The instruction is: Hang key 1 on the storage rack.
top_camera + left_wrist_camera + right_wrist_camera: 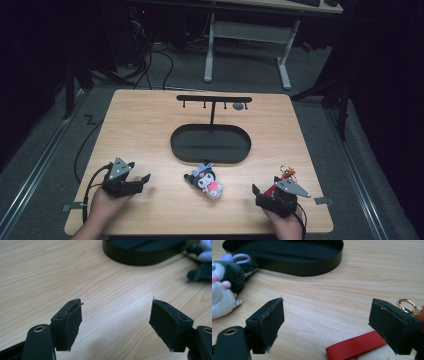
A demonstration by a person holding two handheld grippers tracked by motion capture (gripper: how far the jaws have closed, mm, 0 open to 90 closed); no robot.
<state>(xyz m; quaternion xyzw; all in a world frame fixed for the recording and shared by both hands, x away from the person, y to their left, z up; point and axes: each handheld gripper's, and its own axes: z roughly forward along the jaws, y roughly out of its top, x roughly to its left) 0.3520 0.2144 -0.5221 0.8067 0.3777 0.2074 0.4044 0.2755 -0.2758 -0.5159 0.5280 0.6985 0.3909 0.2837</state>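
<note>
While the plush toy point(206, 182) lies on the wooden table point(150, 125) just in front of the black oval tray point(210, 143), the left gripper point(142, 181) and right gripper point(258, 192) flank it, jaws spread wide, gripping nothing.

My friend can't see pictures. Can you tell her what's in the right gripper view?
Two black jaws of the right gripper stand wide open above a wooden table with nothing between them. A red strap with a gold ring lies by the right-hand jaw. A plush toy lies at the left, and a black oval tray sits behind.
</note>
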